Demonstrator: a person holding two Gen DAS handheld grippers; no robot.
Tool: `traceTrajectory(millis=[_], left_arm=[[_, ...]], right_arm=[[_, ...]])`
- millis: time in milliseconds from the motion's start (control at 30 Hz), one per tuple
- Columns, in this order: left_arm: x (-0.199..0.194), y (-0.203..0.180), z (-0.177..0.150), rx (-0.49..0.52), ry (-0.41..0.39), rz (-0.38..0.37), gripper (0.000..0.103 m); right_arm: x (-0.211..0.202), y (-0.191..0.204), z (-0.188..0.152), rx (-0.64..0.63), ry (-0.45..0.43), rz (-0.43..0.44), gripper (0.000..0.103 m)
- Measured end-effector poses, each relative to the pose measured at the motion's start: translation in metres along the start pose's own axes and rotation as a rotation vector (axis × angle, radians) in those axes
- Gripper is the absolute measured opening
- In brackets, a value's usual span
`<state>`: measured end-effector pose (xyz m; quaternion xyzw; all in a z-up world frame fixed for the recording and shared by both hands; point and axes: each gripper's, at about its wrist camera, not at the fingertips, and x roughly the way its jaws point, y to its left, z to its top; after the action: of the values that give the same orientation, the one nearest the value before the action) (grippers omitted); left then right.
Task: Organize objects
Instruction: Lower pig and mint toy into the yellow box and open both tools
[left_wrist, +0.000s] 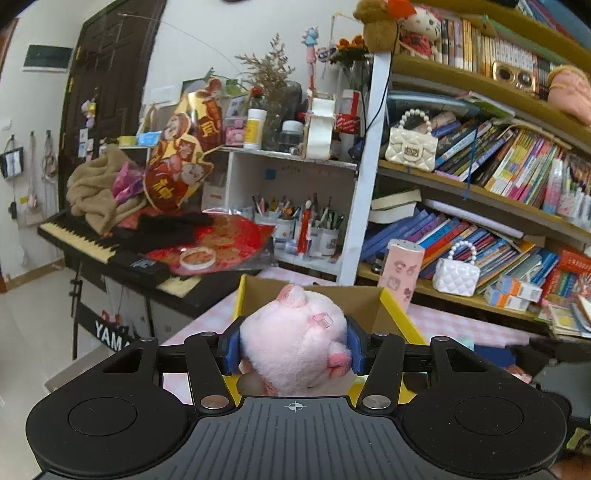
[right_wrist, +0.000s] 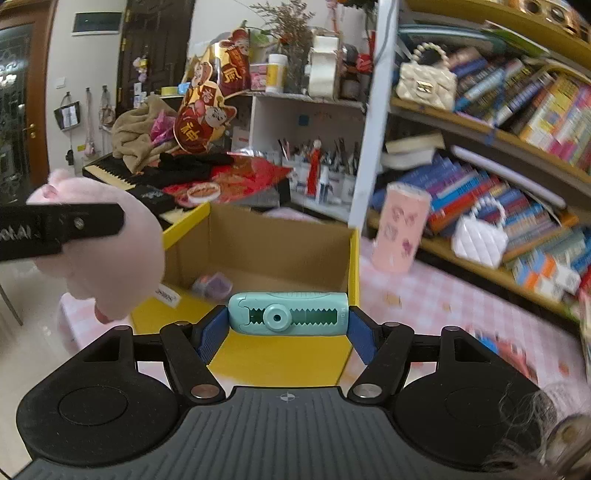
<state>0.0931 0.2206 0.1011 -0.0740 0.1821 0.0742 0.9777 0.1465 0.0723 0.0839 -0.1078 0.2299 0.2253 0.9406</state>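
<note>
My left gripper (left_wrist: 293, 349) is shut on a pink plush pig (left_wrist: 295, 343) and holds it above the near edge of an open yellow cardboard box (left_wrist: 400, 317). The pig also shows at the left of the right wrist view (right_wrist: 110, 258), with the left gripper's finger across it. My right gripper (right_wrist: 288, 325) is shut on a teal pencil sharpener (right_wrist: 288, 314) and holds it over the front wall of the same box (right_wrist: 280, 354). A small purple object (right_wrist: 214, 284) lies on the box floor.
The box stands on a pink checked tablecloth (right_wrist: 424, 299). A pink printed cylinder (right_wrist: 400, 232) and a white quilted mini bag (right_wrist: 480, 236) stand by the bookshelf on the right. A keyboard piano (left_wrist: 85, 236) piled with cloth and red decorations lies to the left.
</note>
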Motion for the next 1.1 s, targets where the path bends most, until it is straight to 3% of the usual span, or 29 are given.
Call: traceTrajectory(millis=[133,567,867,1100], left_arm=[[0.037,-0.007,0.005,-0.005,0.029,0.032,0.052],[0.115,-0.018,0.008,0.054,0.125,0.116,0.052],[0.152,-0.012,-0.008,0.030,0.242,0.129,0.051],[0.162,-0.016,-0.019,0.052,0.288,0.110,0.052]], right_arm=[[0.039,-0.013,0.019,-0.074,0.004,0.016,0.066],[0.166,-0.018,0.045,-0.462,0.181,0.177,0.066],[0.204,0.004,0.037,-0.691,0.291,0.306,0.067],[0.212,0.010,0.035,-0.742,0.350,0.343,0.067]])
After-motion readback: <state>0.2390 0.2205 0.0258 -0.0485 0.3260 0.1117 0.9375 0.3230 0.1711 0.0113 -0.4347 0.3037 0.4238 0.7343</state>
